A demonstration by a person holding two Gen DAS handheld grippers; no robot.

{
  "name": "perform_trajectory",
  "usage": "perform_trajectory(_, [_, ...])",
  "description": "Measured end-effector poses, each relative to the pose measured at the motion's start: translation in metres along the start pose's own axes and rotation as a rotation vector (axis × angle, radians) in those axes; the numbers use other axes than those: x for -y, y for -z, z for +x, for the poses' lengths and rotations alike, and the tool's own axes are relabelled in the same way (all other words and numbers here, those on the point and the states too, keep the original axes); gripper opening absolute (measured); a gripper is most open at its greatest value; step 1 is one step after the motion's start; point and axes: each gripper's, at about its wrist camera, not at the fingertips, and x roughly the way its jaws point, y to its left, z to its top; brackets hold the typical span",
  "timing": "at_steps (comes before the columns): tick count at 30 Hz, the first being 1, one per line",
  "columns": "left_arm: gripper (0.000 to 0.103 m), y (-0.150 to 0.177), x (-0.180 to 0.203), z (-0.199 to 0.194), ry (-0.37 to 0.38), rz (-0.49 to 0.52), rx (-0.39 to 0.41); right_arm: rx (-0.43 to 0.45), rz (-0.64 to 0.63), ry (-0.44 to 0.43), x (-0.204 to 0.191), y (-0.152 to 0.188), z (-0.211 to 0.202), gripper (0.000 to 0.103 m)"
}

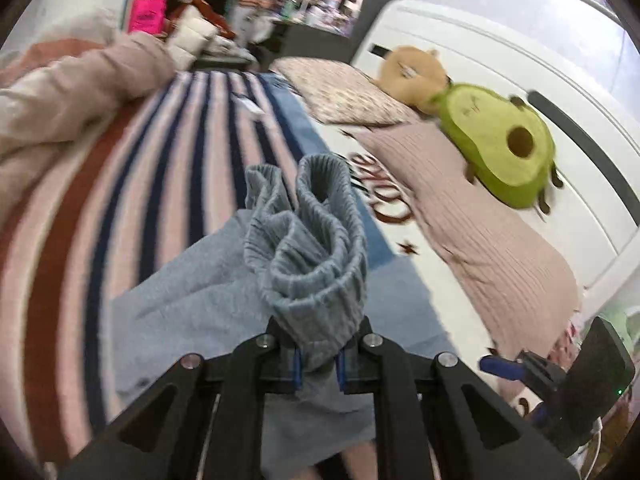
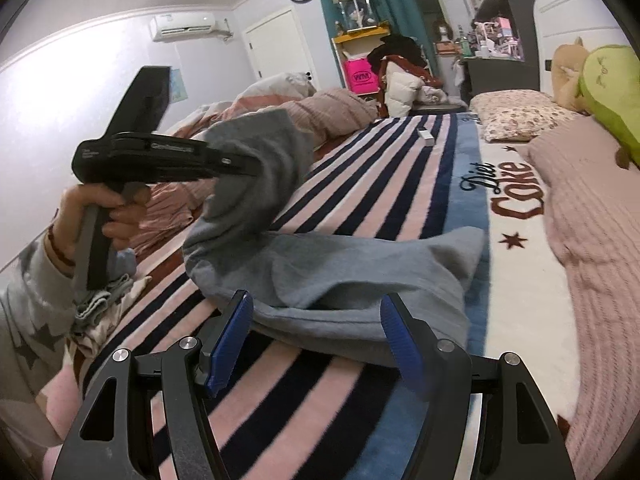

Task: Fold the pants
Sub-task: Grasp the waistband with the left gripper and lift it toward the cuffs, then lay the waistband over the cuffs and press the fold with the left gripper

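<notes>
The left claw (image 1: 318, 364) pinches the ribbed cuff of the grey sweatpants (image 2: 340, 268), lifted at frame left; the right claw (image 2: 316, 340) stands spread over them on the striped blanket (image 2: 360, 168).

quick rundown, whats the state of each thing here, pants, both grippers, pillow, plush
grey pants: partly lifted, the rest lying on the striped blanket
left gripper: shut on the pants' ribbed cuff, raised
right gripper: open, fingers either side of the pants' edge
floral pillow: lying flat
avocado plush: lying against the headboard
</notes>
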Motion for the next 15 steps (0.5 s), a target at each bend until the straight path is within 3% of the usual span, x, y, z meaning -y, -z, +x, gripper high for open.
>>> perform_trajectory(10, [0.009,0.016,0.078,0.067,0.215,0.092,-0.085,-0.006,0.048,0.061,0.025,0.01,-0.01,0.062])
perform_trajectory(13, [0.011,0.021,0.084,0.08,0.215,0.106,-0.132,-0.017,0.067,0.077,0.03,0.013,-0.009,0.062])
perform_trajectory(14, [0.014,0.022,0.083,0.08,0.225,0.104,-0.147,-0.025,0.073,0.084,0.032,0.014,-0.008,0.062])
perform_trajectory(15, [0.026,0.023,0.08,0.078,0.257,0.097,-0.16,-0.025,0.073,0.084,0.032,0.014,-0.008,0.062])
